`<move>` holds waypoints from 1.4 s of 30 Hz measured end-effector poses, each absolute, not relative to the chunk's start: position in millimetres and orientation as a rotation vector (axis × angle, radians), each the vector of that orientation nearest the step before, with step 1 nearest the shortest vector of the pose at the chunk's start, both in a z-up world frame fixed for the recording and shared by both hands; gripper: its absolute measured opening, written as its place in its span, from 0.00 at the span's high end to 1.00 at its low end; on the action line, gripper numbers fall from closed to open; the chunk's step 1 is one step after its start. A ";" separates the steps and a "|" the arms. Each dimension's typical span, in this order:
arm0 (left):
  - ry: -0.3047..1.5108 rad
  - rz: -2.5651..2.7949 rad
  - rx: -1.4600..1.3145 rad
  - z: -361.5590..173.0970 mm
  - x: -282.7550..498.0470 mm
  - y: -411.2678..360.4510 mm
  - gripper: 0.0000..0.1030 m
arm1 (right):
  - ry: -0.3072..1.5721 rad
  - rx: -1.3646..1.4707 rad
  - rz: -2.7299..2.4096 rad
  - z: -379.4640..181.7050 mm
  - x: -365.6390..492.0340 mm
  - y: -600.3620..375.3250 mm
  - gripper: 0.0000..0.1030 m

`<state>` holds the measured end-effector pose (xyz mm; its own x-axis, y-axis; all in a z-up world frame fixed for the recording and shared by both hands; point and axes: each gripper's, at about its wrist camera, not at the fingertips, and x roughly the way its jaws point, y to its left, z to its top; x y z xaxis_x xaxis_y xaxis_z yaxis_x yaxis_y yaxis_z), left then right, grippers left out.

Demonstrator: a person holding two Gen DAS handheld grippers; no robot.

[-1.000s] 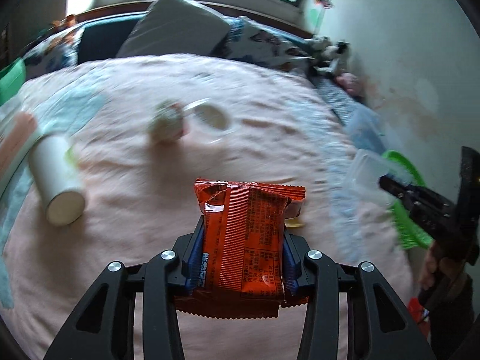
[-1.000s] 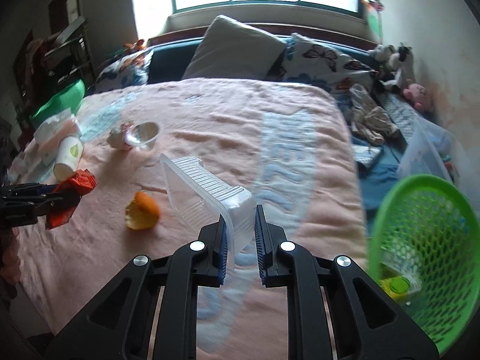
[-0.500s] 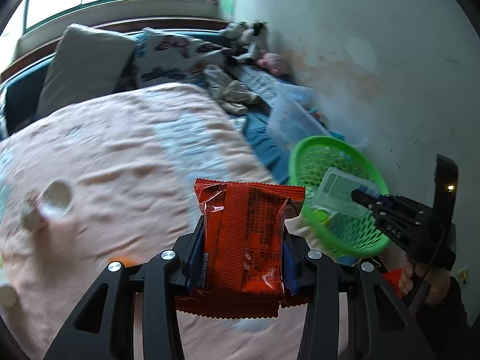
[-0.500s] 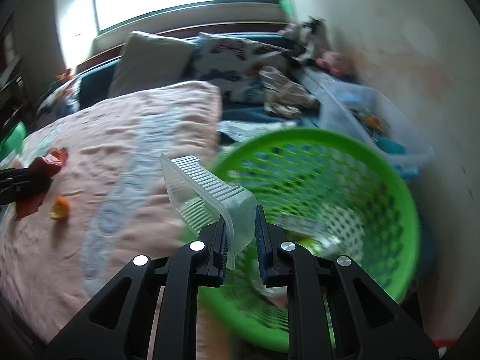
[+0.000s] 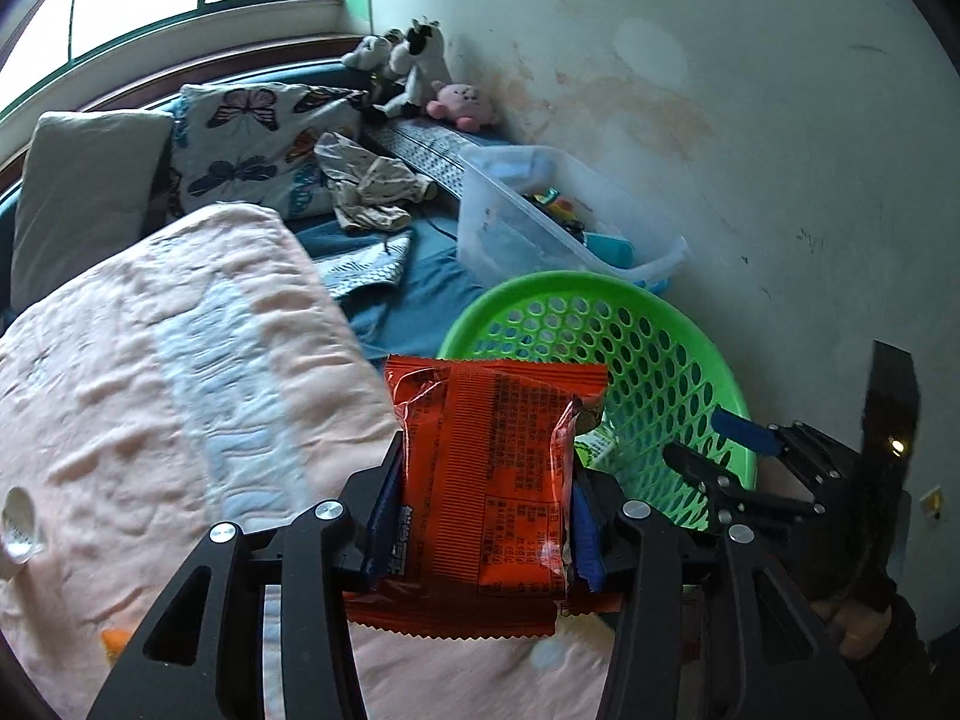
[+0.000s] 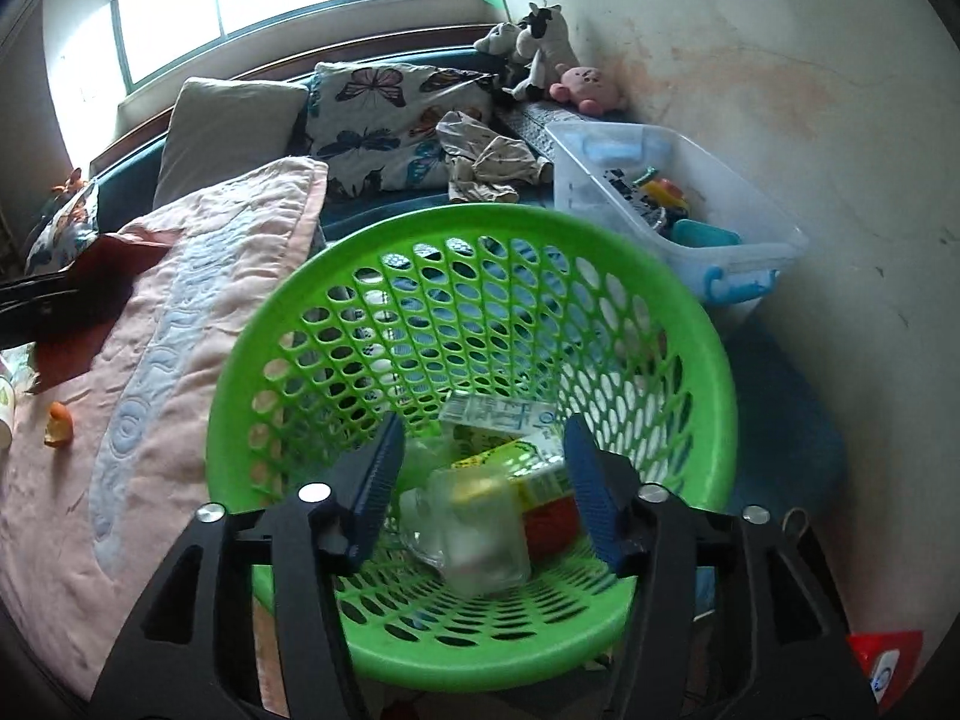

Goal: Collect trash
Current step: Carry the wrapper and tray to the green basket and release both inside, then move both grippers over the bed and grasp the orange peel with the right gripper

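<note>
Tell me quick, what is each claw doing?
Left gripper: jaws opening, orange foil snack wrapper between the pads.
Right gripper: jaws opening, empty, over the green perforated plastic basket.

Daylight enters from a window (image 6: 288,6) at the upper left in both wrist views, blown out to near white with no detail through the panes. The wall (image 5: 750,138) to the right of the window is evenly and softly lit. Brightness falls away from the window, and the lower edges of both views are dim. Strong fisheye bending curves the window frame, and a black circular border cuts off every corner. In the right wrist view, a clear plastic container (image 6: 474,534) inside the green basket (image 6: 708,360), far below the window, is smeared with blur. The pink quilt (image 5: 150,390) looks slightly soft.
</note>
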<state>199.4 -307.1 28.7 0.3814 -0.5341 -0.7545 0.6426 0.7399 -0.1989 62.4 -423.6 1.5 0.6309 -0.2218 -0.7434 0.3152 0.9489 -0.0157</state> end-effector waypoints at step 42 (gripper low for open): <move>0.897 -0.383 0.049 3.7 188.0 -136.3 0.20 | 0.775 0.036 0.015 27.6 75.6 -283.6 0.21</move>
<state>188.0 -136.3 3.7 0.5612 -0.3048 -0.7696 0.3454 0.9312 -0.1169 75.6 -283.6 27.6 0.7145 0.0270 -0.6992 -0.0003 0.9993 0.0383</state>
